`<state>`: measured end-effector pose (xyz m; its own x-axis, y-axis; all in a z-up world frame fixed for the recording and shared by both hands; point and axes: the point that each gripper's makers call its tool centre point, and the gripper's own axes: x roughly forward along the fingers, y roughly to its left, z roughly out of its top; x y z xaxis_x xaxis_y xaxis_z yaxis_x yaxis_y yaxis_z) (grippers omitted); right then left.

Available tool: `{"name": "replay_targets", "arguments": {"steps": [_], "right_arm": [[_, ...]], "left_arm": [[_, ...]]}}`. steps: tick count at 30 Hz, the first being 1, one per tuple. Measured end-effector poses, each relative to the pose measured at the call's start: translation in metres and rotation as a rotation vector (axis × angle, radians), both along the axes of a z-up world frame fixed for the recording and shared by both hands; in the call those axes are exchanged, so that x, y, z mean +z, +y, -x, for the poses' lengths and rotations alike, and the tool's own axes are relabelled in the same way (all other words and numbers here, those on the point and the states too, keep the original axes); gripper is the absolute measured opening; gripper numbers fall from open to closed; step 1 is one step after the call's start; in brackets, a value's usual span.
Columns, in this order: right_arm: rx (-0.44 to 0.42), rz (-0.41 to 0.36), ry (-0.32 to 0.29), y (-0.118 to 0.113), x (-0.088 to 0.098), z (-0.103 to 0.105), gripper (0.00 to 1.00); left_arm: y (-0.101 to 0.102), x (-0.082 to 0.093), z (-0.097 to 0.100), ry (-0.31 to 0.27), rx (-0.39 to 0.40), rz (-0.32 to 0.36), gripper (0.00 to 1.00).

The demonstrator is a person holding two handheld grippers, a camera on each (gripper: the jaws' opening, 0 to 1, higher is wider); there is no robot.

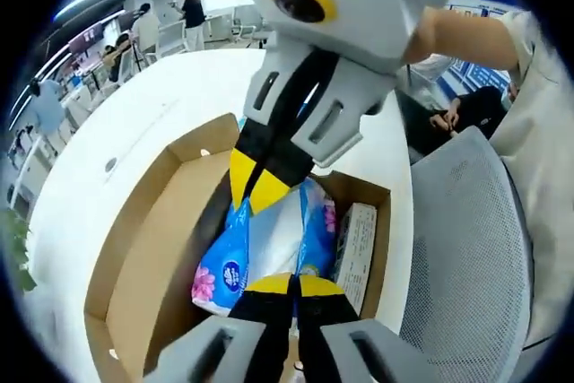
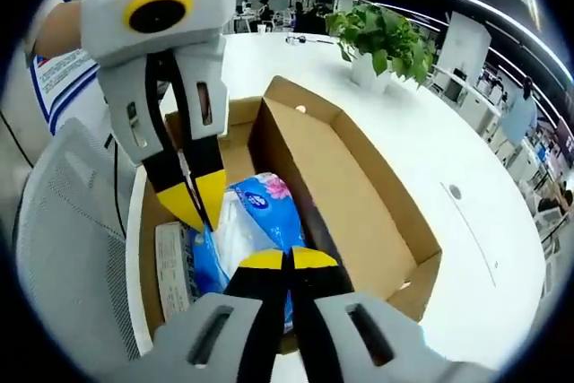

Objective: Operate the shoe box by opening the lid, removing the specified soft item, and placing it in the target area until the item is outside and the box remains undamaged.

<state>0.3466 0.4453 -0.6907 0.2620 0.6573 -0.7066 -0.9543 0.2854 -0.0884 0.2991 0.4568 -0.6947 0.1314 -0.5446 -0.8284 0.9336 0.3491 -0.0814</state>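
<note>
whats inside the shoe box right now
Inside the open shoe box lies a blue and white tissue pack, with a small white carton beside it. Both claws, left and right, reach onto the pack, covering part of it; anything beneath is hidden.

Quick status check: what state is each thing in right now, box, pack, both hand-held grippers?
Brown cardboard shoe box: lid open, upright on the white table.
Blue and white soft tissue pack: inside the box.
Small white printed carton: inside the box, beside the pack.
Left hand-held gripper: shut, over the pack.
Right hand-held gripper: shut, over the pack.
</note>
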Motion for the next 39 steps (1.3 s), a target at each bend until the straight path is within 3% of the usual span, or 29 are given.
{"name": "replay_targets", "arguments": {"steps": [10, 19, 30, 39], "right_arm": [[0.027, -0.038, -0.029, 0.003, 0.031, 0.007, 0.0], [0.033, -0.038, -0.043, -0.009, 0.052, 0.014, 0.0], [-0.011, -0.056, -0.041, -0.04, 0.069, 0.016, 0.0], [-0.055, -0.05, -0.035, -0.074, 0.074, 0.013, 0.0]], "left_arm": [[0.004, 0.028, 0.006, -0.004, 0.043, 0.018, 0.0], [-0.007, 0.048, 0.011, -0.011, 0.058, 0.038, 0.0], [-0.044, 0.067, 0.013, -0.026, 0.004, 0.074, 0.0], [-0.077, 0.072, 0.006, -0.034, -0.035, 0.089, 0.0]]}}
